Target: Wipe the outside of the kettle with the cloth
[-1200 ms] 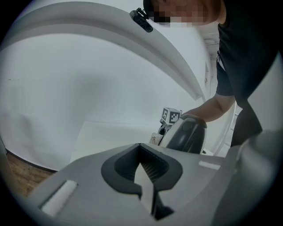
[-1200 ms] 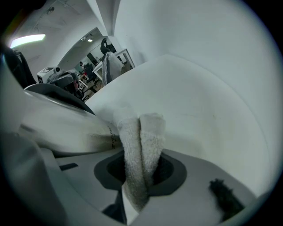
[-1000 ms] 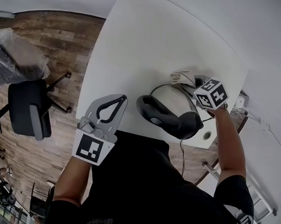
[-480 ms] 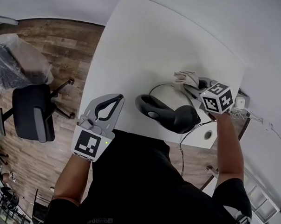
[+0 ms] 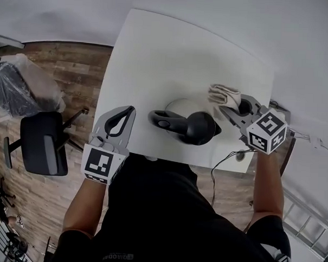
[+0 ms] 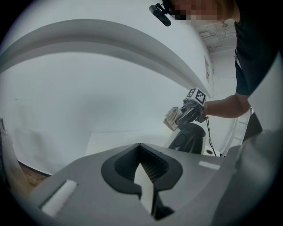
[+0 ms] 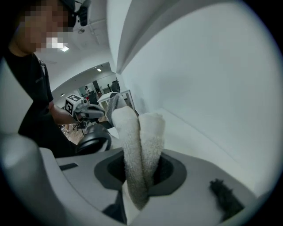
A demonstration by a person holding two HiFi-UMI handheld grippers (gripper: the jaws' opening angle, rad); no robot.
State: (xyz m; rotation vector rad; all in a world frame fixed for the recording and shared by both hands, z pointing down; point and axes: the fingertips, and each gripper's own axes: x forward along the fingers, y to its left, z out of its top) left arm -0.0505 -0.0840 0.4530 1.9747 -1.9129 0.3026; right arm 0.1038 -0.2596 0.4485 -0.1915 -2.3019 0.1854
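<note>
The kettle [image 5: 178,108] stands on the white table [image 5: 156,57], silver-bodied, with a black handle and lid [image 5: 188,125] towards me. My right gripper [image 5: 231,105] is just right of the kettle, shut on a folded off-white cloth [image 5: 223,95]; in the right gripper view the cloth [image 7: 140,143] sticks up between the jaws, with the kettle [image 7: 93,142] to the left. My left gripper [image 5: 127,111] is shut and holds nothing, at the table's near edge left of the kettle. The left gripper view shows the kettle [image 6: 188,137], the cloth [image 6: 170,119] and the right gripper [image 6: 188,115] far off.
A black office chair [image 5: 41,144] stands on the wood floor left of the table. The kettle's cable [image 5: 223,160] drops over the near edge beside a round grommet [image 5: 240,156]. A white wall runs behind the table.
My right gripper with the cloth has drawn away from the kettle's top towards the right. The left gripper has stayed by the table's near edge.
</note>
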